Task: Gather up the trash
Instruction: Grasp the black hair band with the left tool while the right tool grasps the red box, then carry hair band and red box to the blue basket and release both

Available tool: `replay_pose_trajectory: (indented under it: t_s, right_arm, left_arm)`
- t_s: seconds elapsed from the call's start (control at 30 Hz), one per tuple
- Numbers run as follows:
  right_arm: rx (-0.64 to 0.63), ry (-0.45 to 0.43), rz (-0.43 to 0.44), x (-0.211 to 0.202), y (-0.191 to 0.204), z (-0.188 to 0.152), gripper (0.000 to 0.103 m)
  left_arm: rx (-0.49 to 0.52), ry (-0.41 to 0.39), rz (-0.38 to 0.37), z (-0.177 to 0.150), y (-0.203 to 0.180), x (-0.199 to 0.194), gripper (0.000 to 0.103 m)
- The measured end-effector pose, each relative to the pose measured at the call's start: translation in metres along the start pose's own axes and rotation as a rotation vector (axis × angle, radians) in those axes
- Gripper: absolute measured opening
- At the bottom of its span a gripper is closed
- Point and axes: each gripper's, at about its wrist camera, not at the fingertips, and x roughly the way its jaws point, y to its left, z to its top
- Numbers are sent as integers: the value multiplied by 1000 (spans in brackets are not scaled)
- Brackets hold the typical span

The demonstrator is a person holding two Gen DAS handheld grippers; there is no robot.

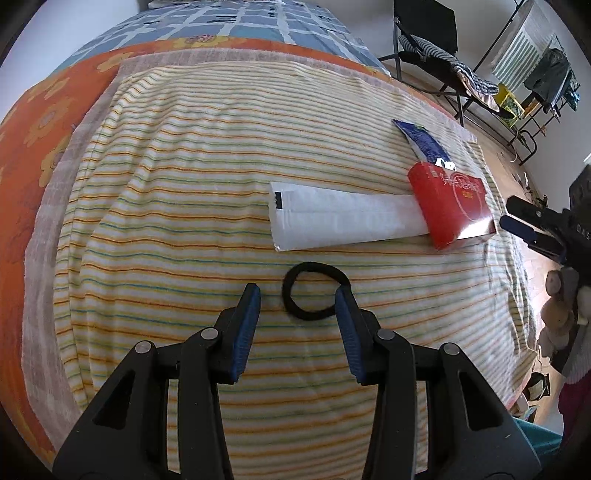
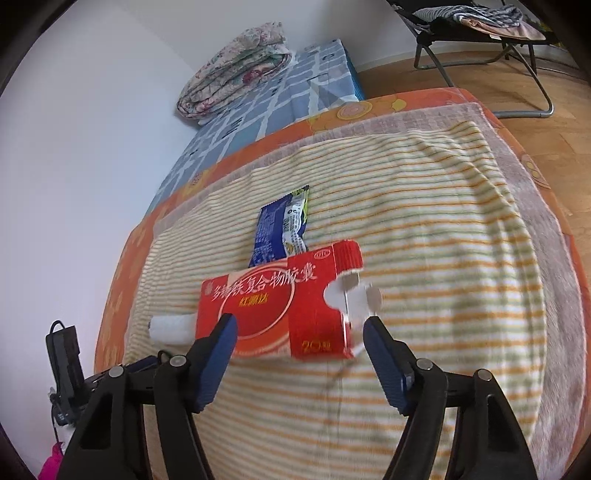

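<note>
A red medicine box (image 1: 452,205) lies on the striped blanket (image 1: 184,184), over the end of a long white wrapper (image 1: 340,218). A blue snack wrapper (image 1: 424,142) lies just beyond the box. A black hair tie (image 1: 314,291) lies near the white wrapper. My left gripper (image 1: 297,299) is open, its fingers on either side of the hair tie. My right gripper (image 2: 299,328) is open, with the red box (image 2: 284,310) just ahead between its fingers; the blue wrapper (image 2: 280,229) and white wrapper (image 2: 171,328) show there too. The right gripper also shows in the left wrist view (image 1: 532,225).
The blanket covers an orange flowered sheet (image 1: 33,147) on a bed with a blue checked cover (image 2: 266,99). A folded floral quilt (image 2: 236,66) sits at the head. A folding chair (image 2: 480,33) with clothes stands on the wooden floor. A black charger (image 2: 62,362) is by the wall.
</note>
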Motion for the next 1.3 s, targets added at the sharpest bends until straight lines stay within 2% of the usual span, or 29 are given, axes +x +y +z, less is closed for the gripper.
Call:
replay_pose_trajectory:
  t_s: [0.23,0.27,0.33,0.43,0.5,0.53,0.7,0.77,0.87,1.1,1.3]
  right_arm:
    - [21,16,13,23,-5,3,68]
    - [23,18,13,25,-5,3,67]
    - [23,21,16,27,-5,0,63]
    - [21,23,15,29,-4,0,61]
    - [35,24,28,29,-5,0,53]
    - [45,27,35,29,-6,0,42]
    - [80,31,75,26,-10,-2,34]
    - [92,31,103,25,-10,-2,25]
    - [103,29,147,23,-7,-2,18]
    - [39,10,174,12,20,-2,9]
    - [-82,-24,117,-11,57,-3,5]
  left_arm:
    - [92,-34,53,0,-13,6,42]
    - [103,-39,62,0,-15,7,40]
    - [127,-46,90,0,-18,9,26]
    - [135,-54,90,-1,-18,9,15]
    - [133,-55,82,-2,-17,8,12]
    - [136,-56,82,-2,-17,8,11]
    - [145,-64,86,-4,-19,8,10]
    - [150,-67,88,-4,-19,8,9]
    - [150,-68,86,-4,-20,9,9]
    - [150,-65,82,-4,-20,8,5]
    - [180,-77,70,-10,-28,-5,3]
